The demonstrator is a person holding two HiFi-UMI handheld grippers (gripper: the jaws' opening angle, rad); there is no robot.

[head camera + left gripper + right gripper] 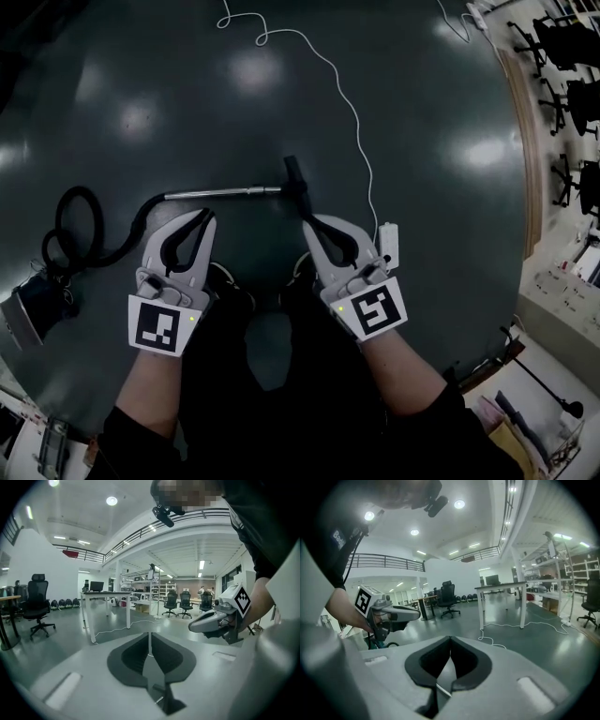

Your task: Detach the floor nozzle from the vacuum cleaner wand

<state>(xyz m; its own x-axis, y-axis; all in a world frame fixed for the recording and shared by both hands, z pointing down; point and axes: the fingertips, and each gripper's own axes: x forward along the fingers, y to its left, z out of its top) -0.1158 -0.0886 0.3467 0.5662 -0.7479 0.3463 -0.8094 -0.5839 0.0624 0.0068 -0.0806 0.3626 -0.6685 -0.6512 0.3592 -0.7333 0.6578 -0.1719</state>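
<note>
Now, far left: dark canister vacuum body (33, 309) with a pale face, lying at the head view's edge.
Hose: black flexible hose (73, 220), looped beside the body, then curving right to the wand.
Left gripper: grey two-jaw left gripper (208, 217) with a black-and-white marker cube. Its jaws are drawn together with nothing between them, and it is held on the near side of the wand.
Wand: slim chrome metal wand (225, 192), lying flat and running left to right.
Floor nozzle: small black floor nozzle (296, 178), set crosswise at the wand's right end and seemingly joined to it, near the middle of the floor.
Right gripper: matching grey right gripper (307, 222), jaws closed and empty. Its tips show just by the nozzle's near end; contact is unclear.
Cable: thin white cable (349, 103), snaking from the top edge down to a white oblong power block (387, 246) just right of the right gripper.
Surface: dark green-grey glossy floor (441, 234), smooth, mirroring ceiling lights as pale blotches.
Room: large white hall. The gripper views show a white desk (108, 593), black office chairs (37, 597), shelving (140, 581) at the back and a dark mezzanine railing (79, 551) under bright ceiling lamps.
Far right: pale border strip (531, 159) edging the floor, with more office chairs beyond it.
</note>
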